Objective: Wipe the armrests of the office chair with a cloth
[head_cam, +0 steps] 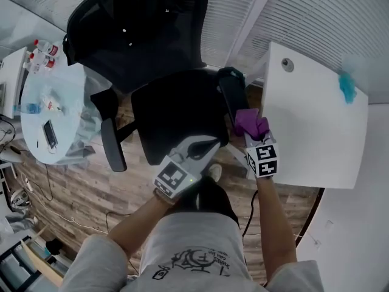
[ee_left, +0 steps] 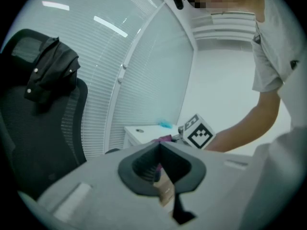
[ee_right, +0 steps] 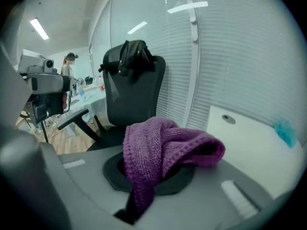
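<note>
Wood flooring shows beneath the black office chair (head_cam: pixel 173 111). The purple cloth (ee_right: pixel 163 147), likely soft, light and floppy, sits bunched and clamped in the right gripper (ee_right: pixel 153 174) jaws, by the near end of the armrest (head_cam: pixel 233 96) ahead. Holding it by the bunched middle probably suits wiping. The left gripper (ee_left: pixel 159 150) jaws are closed together and empty.
</note>
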